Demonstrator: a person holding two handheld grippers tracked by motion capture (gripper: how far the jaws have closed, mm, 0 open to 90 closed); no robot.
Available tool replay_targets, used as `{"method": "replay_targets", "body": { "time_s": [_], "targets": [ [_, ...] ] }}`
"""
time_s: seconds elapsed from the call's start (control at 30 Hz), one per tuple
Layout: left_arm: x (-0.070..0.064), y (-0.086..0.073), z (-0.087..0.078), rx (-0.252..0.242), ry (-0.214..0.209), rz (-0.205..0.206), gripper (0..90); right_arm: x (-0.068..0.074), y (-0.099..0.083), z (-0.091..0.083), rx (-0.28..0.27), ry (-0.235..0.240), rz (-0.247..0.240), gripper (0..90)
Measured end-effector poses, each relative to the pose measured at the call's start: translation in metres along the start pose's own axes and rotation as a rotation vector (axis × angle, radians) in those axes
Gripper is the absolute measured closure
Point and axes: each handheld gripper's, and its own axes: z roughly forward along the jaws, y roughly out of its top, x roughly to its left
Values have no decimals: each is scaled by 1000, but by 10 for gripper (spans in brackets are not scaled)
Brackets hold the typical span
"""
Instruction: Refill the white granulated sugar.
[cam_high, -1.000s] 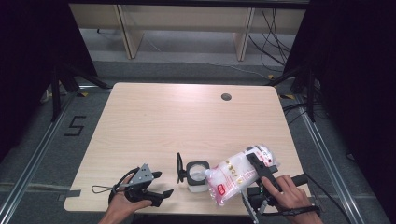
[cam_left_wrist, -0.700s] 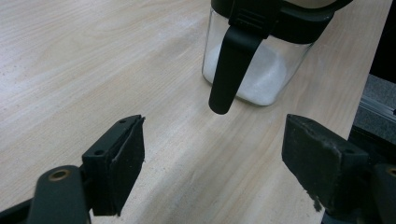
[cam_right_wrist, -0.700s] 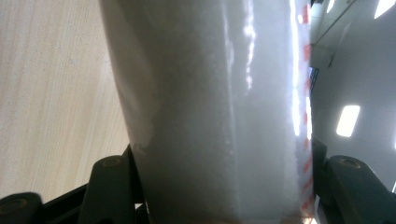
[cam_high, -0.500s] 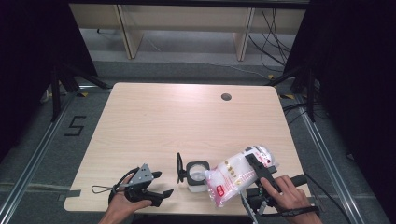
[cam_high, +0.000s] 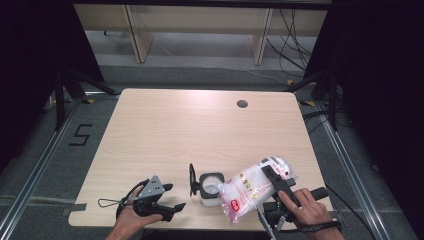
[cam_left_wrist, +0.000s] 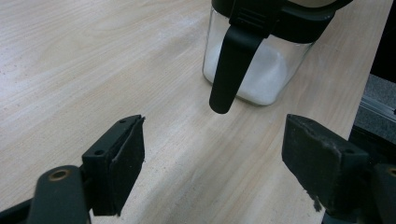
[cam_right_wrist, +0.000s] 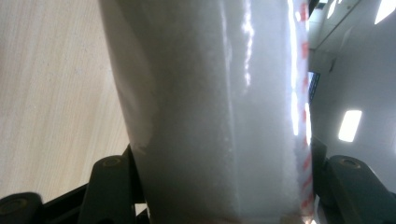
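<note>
A clear bag of white grains (cam_high: 252, 189) with red print is held tilted by my right gripper (cam_high: 274, 180), its lower end over a small square glass jar (cam_high: 210, 186). In the right gripper view the bag (cam_right_wrist: 215, 107) sits squeezed between both jaws. The jar (cam_left_wrist: 254, 70) has white grains at its bottom, a black rim and a black lid (cam_high: 192, 179) flipped open to its left. My left gripper (cam_high: 167, 197) rests open near the table's front edge, left of the jar and apart from it. In the left gripper view a black latch (cam_left_wrist: 233, 65) hangs down the jar's side.
The light wooden table (cam_high: 200, 130) has a round cable hole (cam_high: 242, 104) at the back right. Shelving legs and cables stand beyond the far edge. A floor mark reading 5 (cam_high: 80, 134) lies left of the table.
</note>
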Motion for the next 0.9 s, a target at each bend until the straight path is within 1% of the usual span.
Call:
{"method": "replay_targets", "body": {
  "time_s": [0.03, 0.07, 0.1, 0.13, 0.17, 0.2, 0.23, 0.27, 0.3, 0.33, 0.37, 0.4, 0.43, 0.47, 0.5, 0.53, 0.57, 0.6, 0.63, 0.67, 0.7, 0.73, 0.77, 0.8, 0.83, 0.87, 0.9],
  "targets": [
    [-1, 0, 0, 0, -1, -9, 208, 2, -1, 2, -17, -24, 26, 430],
    [0, 0, 0, -3, 0, -9, 208, 1, -2, 1, 3, -3, 29, 429],
    [0, 0, 0, 4, 4, -3, 209, 0, -3, 0, 17, 13, 15, 429],
    [0, 0, 0, 8, 1, -3, 209, 3, -4, 1, -1, -17, 52, 429],
    [0, 0, 0, -1, -1, -11, 209, 1, -5, 0, 13, -8, 16, 430],
    [0, 0, 0, 4, 3, -4, 209, -1, -5, -1, 16, -4, -1, 429],
    [0, 0, 0, -3, -1, -11, 209, -1, -5, -1, 11, -6, 6, 429],
    [0, 0, 0, 2, -2, -6, 209, 0, -5, -1, 8, -10, 16, 429],
    [0, 0, 0, 6, -3, -10, 208, -1, -5, -1, 10, -6, 0, 429],
    [0, 0, 0, -1, -1, -11, 209, 2, -5, -1, 13, -3, 34, 430],
    [0, 0, 0, 4, 2, -6, 209, 0, -3, -1, 1, -11, 9, 430],
    [0, 0, 0, 0, 1, -8, 209, 1, -2, -2, 19, 9, 25, 429],
    [0, 0, 0, 4, -4, -9, 208, 0, -2, 0, -16, -16, 9, 430],
    [0, 0, 0, 9, 0, -5, 208, 1, 0, -1, -6, -4, 23, 429],
    [0, 0, 0, -3, -1, -10, 209, 3, 0, -1, -5, -1, 40, 430],
    [0, 0, 0, 0, -1, -9, 208, 0, 0, 0, -23, -13, 7, 430],
    [0, 0, 0, 2, 0, -8, 208, 2, 0, -1, -7, 4, 41, 430],
    [0, 0, 0, 0, -1, -12, 209, 2, -1, -1, -8, -11, 42, 430],
    [0, 0, 0, -1, -1, -11, 209, 0, -2, 0, -17, -14, 15, 430],
    [1, 0, 0, 2, 3, 1, 208, 2, -3, -2, 12, 7, 43, 430],
    [0, 0, 0, 4, 2, -5, 208, 2, -4, -1, 1, -10, 32, 430],
    [0, 0, 0, 1, -2, -10, 208, -1, -5, -2, 17, 1, 10, 430],
    [1, 0, 0, 9, 1, -2, 208, -1, -5, -1, 15, -2, 7, 430],
    [0, 0, 0, 3, -4, -8, 209, -1, -5, -1, 10, -7, -2, 430],
    [0, 0, 0, 3, -4, -8, 209, 3, -4, -1, 16, -3, 51, 430],
    [0, 0, 0, 4, -4, -7, 209, 3, -4, 0, -5, -24, 38, 430],
    [0, 0, 1, 3, -3, -8, 208, 1, -3, -1, 0, -6, 25, 430]
  ]
}}
